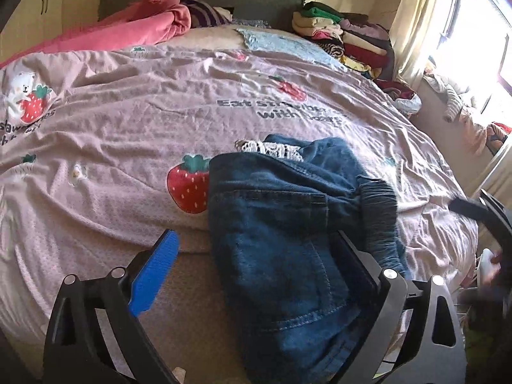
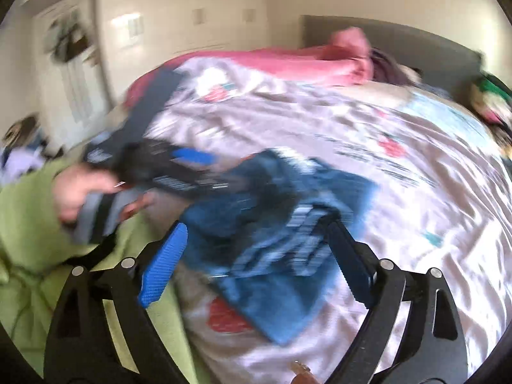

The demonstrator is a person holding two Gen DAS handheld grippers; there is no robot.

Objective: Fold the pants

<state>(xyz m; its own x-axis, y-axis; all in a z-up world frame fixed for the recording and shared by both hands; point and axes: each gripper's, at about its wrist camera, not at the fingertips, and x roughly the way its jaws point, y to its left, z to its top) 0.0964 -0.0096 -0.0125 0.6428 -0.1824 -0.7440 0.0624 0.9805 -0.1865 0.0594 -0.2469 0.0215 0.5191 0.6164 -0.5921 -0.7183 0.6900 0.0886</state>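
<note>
Blue denim pants (image 1: 288, 224) lie bunched on the pink strawberry bedspread (image 1: 128, 128), near the bed's front edge, with a dark elastic waistband at their right. My left gripper (image 1: 256, 246) is open; the pants lie between its fingers, over the right finger. In the blurred right wrist view my right gripper (image 2: 256, 236) is open above the pants (image 2: 288, 224). The left gripper's blue pad (image 2: 192, 156) and the hand holding it show at left, at the pants' far edge.
A pink quilt (image 1: 128, 25) lies at the headboard. A stack of folded clothes (image 1: 345, 35) stands at the bed's far right, by the curtain and window. A light blue cloth (image 1: 281, 44) lies near it. The person's green sleeve (image 2: 48, 224) is at left.
</note>
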